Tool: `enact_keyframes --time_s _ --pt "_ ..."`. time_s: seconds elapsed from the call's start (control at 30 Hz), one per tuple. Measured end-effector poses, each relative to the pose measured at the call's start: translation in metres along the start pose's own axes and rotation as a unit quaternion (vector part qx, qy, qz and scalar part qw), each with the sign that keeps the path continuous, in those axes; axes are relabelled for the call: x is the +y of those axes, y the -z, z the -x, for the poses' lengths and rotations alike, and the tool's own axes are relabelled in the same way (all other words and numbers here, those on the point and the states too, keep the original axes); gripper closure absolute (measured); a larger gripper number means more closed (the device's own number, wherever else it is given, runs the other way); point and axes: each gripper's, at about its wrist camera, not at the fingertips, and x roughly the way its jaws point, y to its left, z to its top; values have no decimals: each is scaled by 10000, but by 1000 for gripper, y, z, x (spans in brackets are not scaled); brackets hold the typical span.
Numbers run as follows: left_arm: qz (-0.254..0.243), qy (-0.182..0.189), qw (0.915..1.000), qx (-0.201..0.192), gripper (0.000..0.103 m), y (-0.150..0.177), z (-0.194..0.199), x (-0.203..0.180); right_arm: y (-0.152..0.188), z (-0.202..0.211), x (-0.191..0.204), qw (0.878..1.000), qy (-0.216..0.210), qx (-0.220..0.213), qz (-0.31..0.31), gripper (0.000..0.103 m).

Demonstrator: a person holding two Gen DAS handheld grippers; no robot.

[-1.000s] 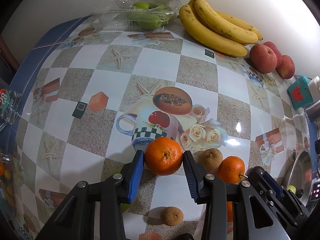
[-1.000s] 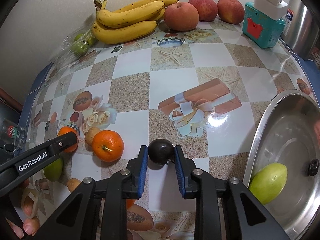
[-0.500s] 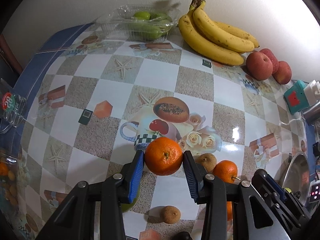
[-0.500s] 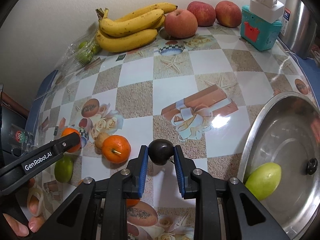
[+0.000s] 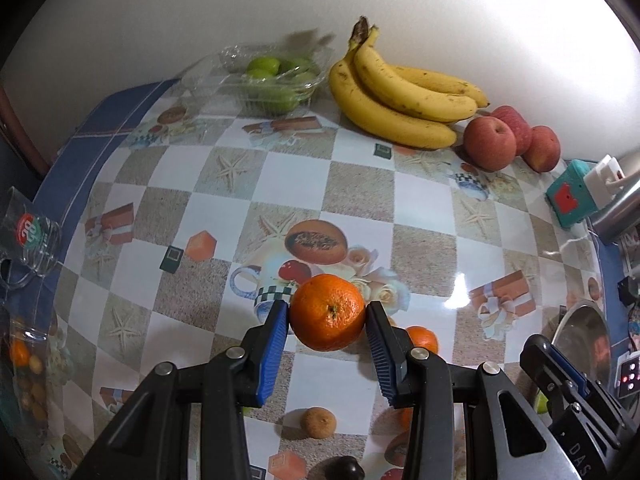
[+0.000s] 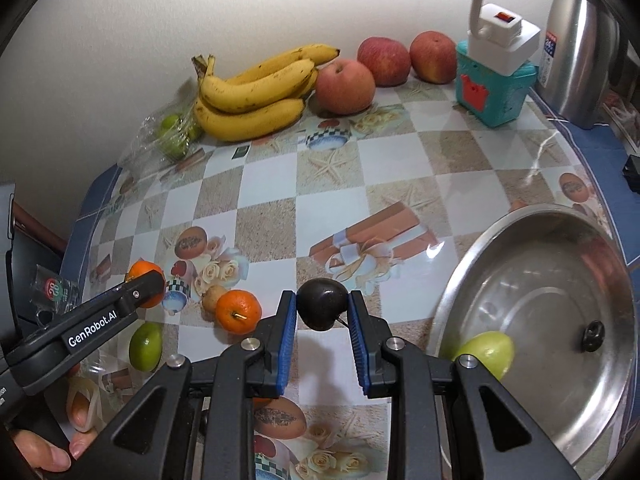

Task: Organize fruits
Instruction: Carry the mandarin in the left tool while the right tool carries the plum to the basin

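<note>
My left gripper [image 5: 327,318] is shut on an orange [image 5: 327,312] and holds it clear above the patterned table [image 5: 360,184]. In the right wrist view the same gripper [image 6: 146,280] shows at the left with that orange [image 6: 142,272]. My right gripper [image 6: 322,312] is shut on a dark round fruit [image 6: 321,308], also off the table. Below lie another orange [image 6: 239,311], a small brown fruit [image 6: 213,296] and a green lime [image 6: 146,346]. A steel bowl [image 6: 552,280] at the right holds one green fruit [image 6: 486,354].
Bananas [image 5: 400,96], red apples [image 5: 490,142] and a clear tray of green fruit [image 5: 272,80] line the back wall. A teal box with a plug [image 6: 496,88] and a steel kettle [image 6: 580,48] stand back right. A second brown fruit [image 5: 318,422] lies near the front. Fingers [image 6: 52,456] show bottom left.
Both grippers have risen with their fruit still held, so the table and the fruit on it look smaller and farther away. Neither grip has changed.
</note>
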Motion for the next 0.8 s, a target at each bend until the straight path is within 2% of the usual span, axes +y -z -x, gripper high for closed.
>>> enact_keyframes --time_s 0.23,0.8 --pt "-221 70 9996 -128 61 -1 11 -19 -3 13 -17 9998 103 -84 -174 76" --pt "-926 393 9946 -261 61 10 29 -83 -2 41 -87 9941 480 -271 -937 76"
